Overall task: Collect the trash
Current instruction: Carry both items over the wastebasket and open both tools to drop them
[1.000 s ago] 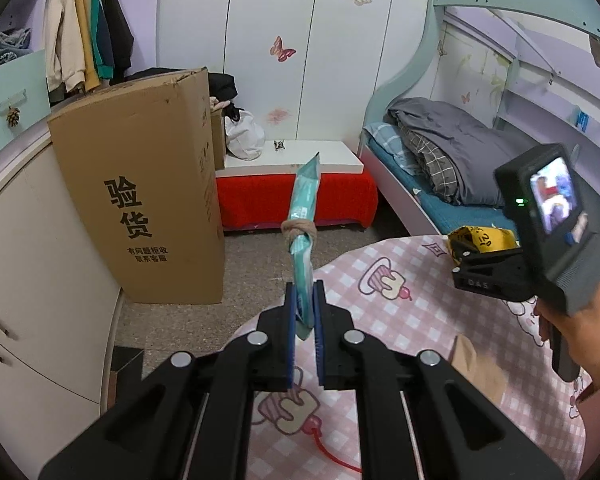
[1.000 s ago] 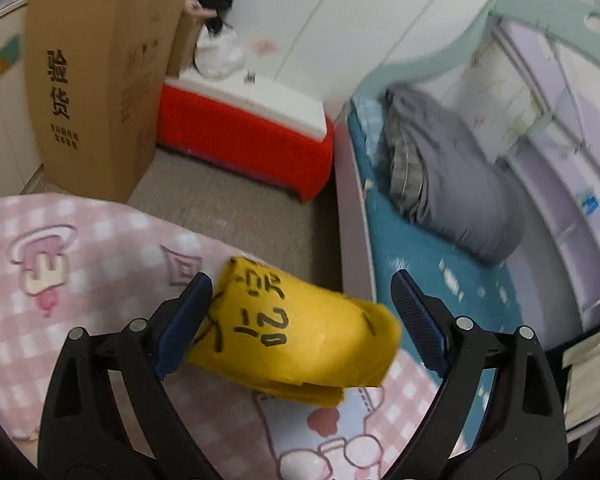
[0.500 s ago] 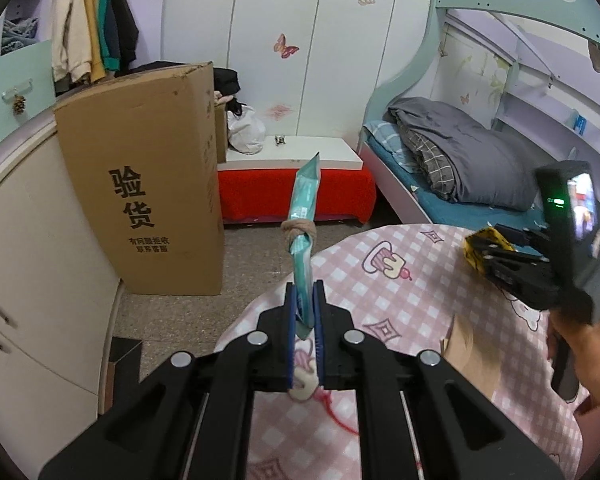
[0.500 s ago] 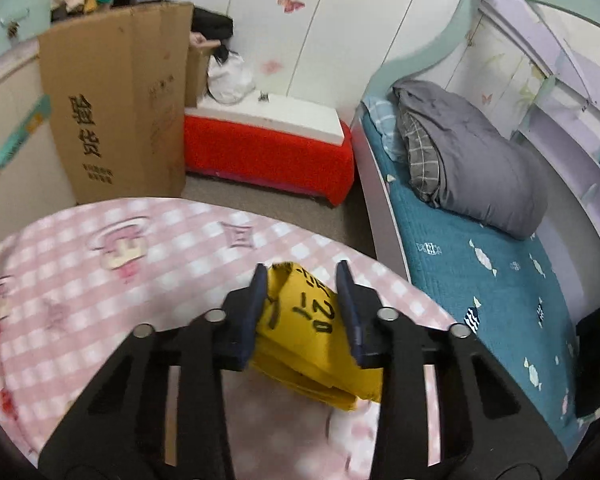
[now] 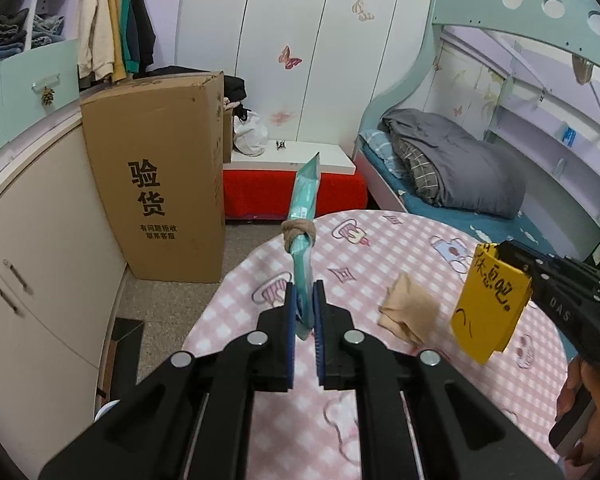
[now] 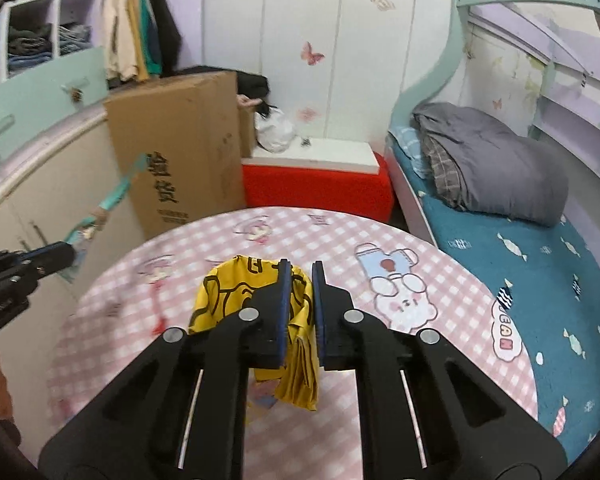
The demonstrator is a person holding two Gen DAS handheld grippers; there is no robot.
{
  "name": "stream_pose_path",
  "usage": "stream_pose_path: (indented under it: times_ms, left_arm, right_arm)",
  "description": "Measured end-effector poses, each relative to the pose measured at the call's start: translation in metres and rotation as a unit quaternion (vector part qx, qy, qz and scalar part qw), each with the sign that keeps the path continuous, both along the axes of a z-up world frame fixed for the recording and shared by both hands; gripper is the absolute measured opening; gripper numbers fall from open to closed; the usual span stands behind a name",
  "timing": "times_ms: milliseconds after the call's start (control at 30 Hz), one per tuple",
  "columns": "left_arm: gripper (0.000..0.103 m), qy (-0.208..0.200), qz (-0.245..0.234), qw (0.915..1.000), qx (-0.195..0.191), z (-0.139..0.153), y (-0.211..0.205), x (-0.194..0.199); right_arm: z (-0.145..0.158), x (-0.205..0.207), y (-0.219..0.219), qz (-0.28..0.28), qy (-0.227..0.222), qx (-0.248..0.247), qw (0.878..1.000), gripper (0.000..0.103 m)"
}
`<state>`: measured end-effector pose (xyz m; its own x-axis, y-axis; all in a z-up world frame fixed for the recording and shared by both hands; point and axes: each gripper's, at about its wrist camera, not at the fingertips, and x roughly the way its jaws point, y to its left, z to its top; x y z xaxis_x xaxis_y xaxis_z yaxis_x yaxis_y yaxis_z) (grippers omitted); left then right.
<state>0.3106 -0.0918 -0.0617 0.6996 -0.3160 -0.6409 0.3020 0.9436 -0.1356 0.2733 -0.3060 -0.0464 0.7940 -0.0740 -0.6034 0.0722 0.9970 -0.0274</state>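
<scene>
L gripper (image 5: pixel 303 312) is closed on teal packet (image 5: pixel 305 216), long axis pointing up, over table's (image 5: pixel 380 248) left edge. R gripper (image 6: pixel 299 300) pinches yellow wrapper (image 5: pixel 490 304) above right side; tan scrap (image 5: pixel 408 312) lies between, nearer R.

Glossy teal plastic wrapper (image 5: pixel 305 216); matt yellow paper bag (image 5: pixel 488 312); checked cloth tablecloth (image 5: pixel 380 256).
</scene>
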Motion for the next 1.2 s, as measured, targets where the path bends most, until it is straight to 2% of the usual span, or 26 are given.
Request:
stream_pose_path:
  times_ms: [300, 567, 600, 967, 1200]
  left_arm:
    - [0.007, -0.012, 0.016, 0.9997, -0.014, 0.013, 0.038, -0.055]
    - [0.007, -0.018, 0.043, 0.9986, -0.023, 0.015, 0.094, -0.083]
    - [0.007, -0.018, 0.050, 0.9983, -0.025, 0.014, 0.105, -0.085]
    - [0.007, 0.000, 0.121, 0.9921, -0.031, -0.014, 0.216, -0.094]
    - [0.007, 0.038, 0.170, 0.9840, -0.036, -0.057, 0.284, -0.088]
  right_arm:
    - [0.034, -0.043, 0.059, 0.065, -0.027, 0.056, 0.996, 0.010]
    - [0.038, -0.048, 0.132, 0.129, -0.020, 0.080, 0.988, 0.010]
    - [0.034, -0.045, 0.155, 0.145, -0.011, 0.088, 0.985, 0.010]
    - [-0.017, -0.012, 0.281, 0.226, 0.050, 0.102, 0.968, 0.010]
    - [-0.061, 0.010, 0.334, 0.246, 0.093, 0.106, 0.959, 0.010]
